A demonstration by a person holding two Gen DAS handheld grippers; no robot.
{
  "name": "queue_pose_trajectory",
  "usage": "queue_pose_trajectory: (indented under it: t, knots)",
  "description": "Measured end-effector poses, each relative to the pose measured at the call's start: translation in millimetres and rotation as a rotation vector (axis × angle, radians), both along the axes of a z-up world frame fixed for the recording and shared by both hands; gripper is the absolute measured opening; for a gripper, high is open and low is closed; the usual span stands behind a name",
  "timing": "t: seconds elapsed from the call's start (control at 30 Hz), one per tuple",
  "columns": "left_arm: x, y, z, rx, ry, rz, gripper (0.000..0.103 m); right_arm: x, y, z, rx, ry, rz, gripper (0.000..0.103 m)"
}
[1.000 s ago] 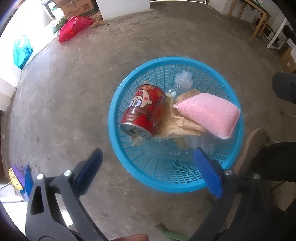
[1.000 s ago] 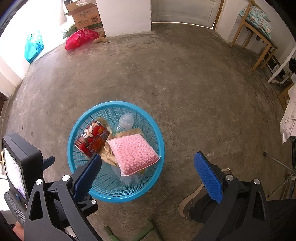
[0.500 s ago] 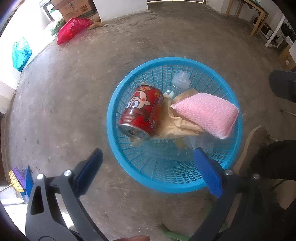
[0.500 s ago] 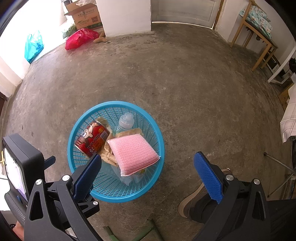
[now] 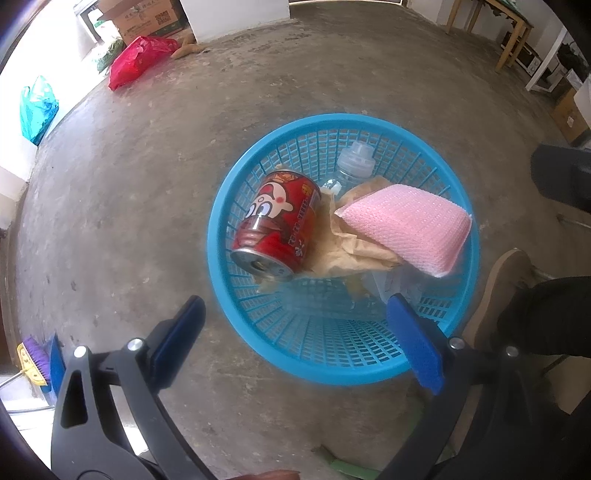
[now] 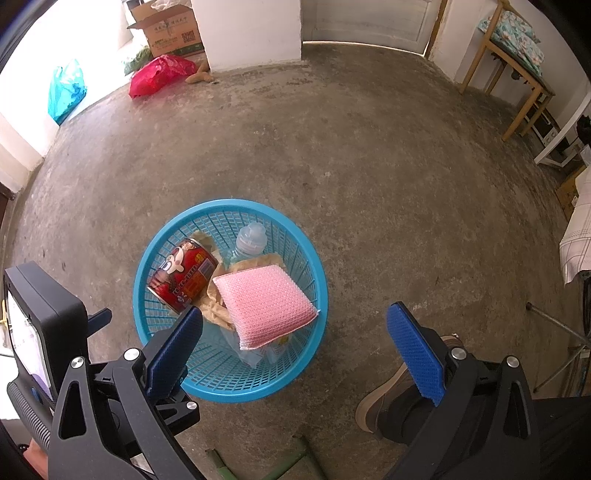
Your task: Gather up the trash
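A blue plastic basket (image 5: 458, 192) (image 6: 310, 258) stands on the concrete floor. Inside lie a red drink can (image 5: 280, 225) (image 6: 184, 275), a pink sponge (image 5: 406, 225) (image 6: 264, 299), crumpled brown paper (image 5: 351, 247) (image 6: 212, 306) and a clear plastic bottle (image 5: 352, 166) (image 6: 249, 240). My left gripper (image 5: 295, 341) hangs open over the basket's near rim, holding nothing. My right gripper (image 6: 295, 350) is open too, higher up and to the basket's right, with nothing between its blue fingers (image 6: 413, 354). The left gripper's body (image 6: 40, 325) shows at the right wrist view's left edge.
A person's brown shoe (image 5: 495, 288) (image 6: 388, 402) stands just right of the basket. A red bag (image 6: 159, 74), a cyan bag (image 6: 64, 90) and a cardboard box (image 6: 170, 29) sit by the far wall. Wooden table legs (image 6: 517, 77) are at far right. A purple brush (image 5: 33, 360) lies at left.
The left gripper has drifted slightly, so the basket sits a little higher and further right in its view. The right gripper has barely moved. Both stay open.
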State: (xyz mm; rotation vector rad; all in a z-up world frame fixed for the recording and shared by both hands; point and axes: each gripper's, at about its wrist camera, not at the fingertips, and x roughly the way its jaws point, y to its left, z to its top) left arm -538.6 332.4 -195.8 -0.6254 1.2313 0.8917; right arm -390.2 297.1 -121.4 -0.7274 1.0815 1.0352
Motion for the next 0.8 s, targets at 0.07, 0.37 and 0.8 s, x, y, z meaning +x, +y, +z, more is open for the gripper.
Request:
queue_pose_trajectory:
  t: [0.07, 0.37, 0.8]
  knots:
    - [0.1, 0.0, 0.1, 0.0, 0.0, -0.002, 0.095, 0.2, -0.9, -0.1, 0.0, 0.0, 0.0, 0.097]
    - [0.3, -0.6, -1.0, -0.003, -0.001, -0.009, 0.095, 0.2, -0.1, -0.6, 0.0, 0.0, -0.002, 0.097]
    - [0.5, -2.3, -2.7, -0.011, -0.002, -0.013, 0.095, 0.5, -0.3, -1.4, -0.001, 0.002, -0.005, 0.097]
